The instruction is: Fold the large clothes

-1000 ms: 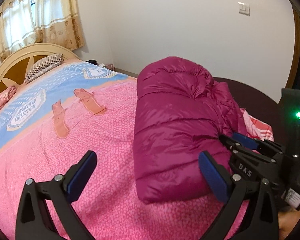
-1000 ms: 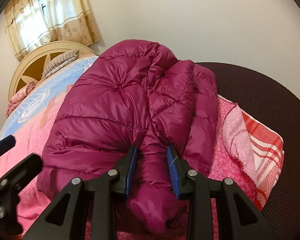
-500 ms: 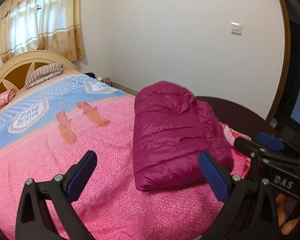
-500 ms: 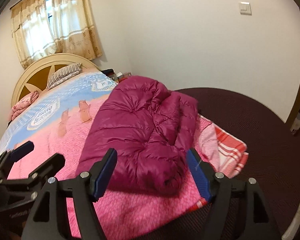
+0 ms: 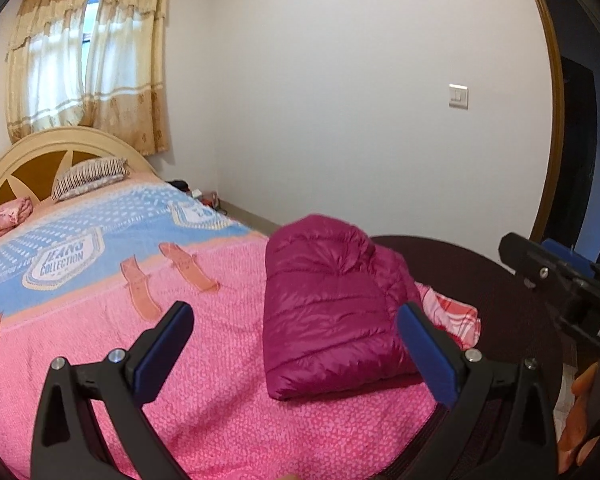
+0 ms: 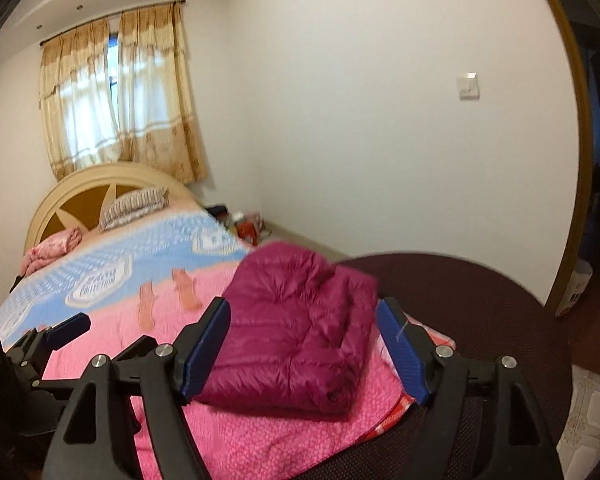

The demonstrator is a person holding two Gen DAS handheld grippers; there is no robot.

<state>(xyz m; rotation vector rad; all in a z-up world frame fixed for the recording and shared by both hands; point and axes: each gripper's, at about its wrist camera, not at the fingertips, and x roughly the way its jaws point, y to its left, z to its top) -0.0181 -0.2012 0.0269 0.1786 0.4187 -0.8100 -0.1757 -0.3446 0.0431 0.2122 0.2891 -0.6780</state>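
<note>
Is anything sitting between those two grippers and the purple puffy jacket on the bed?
Nothing visible does. The folded jacket lies on the pink bedspread, apart from both. The left gripper and right gripper are open and empty, with only bare bedspread between them and it.

1. My left gripper (image 5: pixel 294 354) is a black plastic frame: two triangular arms with open cut-outs, each tipped by a flat blue pad.
2. A round silver screw head sits on each of its arms, near the pads.
3. My right gripper (image 6: pixel 302 354) has the same black frame, blue pads and silver screws.
4. In the left wrist view its black side carries white letters, "DA" readable.
5. Fingertips (image 5: pixel 582 376) show beneath that body.
</note>
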